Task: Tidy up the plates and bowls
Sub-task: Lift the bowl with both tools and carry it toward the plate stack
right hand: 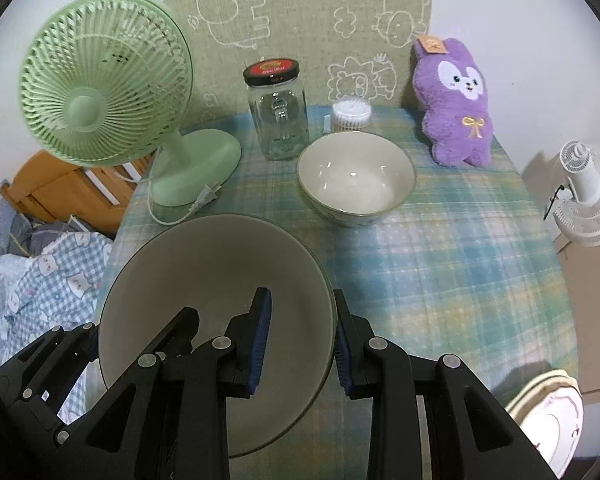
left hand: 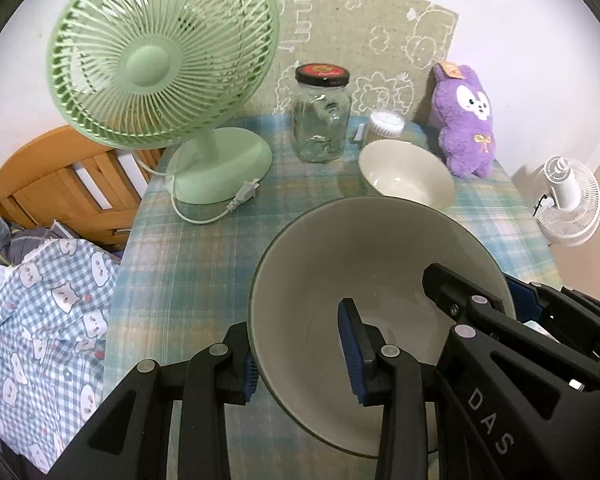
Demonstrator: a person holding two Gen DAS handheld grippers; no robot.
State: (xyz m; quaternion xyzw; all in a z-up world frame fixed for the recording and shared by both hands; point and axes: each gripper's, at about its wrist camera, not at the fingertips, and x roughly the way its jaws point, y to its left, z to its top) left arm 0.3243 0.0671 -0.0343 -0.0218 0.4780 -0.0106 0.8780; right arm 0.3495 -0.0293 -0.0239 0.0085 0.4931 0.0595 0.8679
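Note:
A large grey-white bowl (left hand: 380, 264) (right hand: 220, 276) is held over the plaid tablecloth (left hand: 204, 264) (right hand: 440, 264) by both grippers. My left gripper (left hand: 300, 354) straddles its left rim, one finger inside and one outside. My right gripper (right hand: 300, 350) straddles its right rim the same way; it also shows in the left wrist view (left hand: 512, 300). The left gripper shows in the right wrist view (right hand: 84, 340). A smaller cream bowl (left hand: 406, 174) (right hand: 356, 178) sits upright farther back on the table. White plates (right hand: 544, 420) lie stacked at the table's near right corner.
A green desk fan (left hand: 160, 60) (right hand: 100, 84) with a loose plug stands back left. A glass jar (left hand: 322, 116) (right hand: 278, 112), a cotton-swab tub (left hand: 386, 124) (right hand: 350, 116) and a purple plush (left hand: 466, 120) (right hand: 456, 104) line the back. Bedding (left hand: 40, 312) lies left; a white fan (right hand: 584, 196) stands right.

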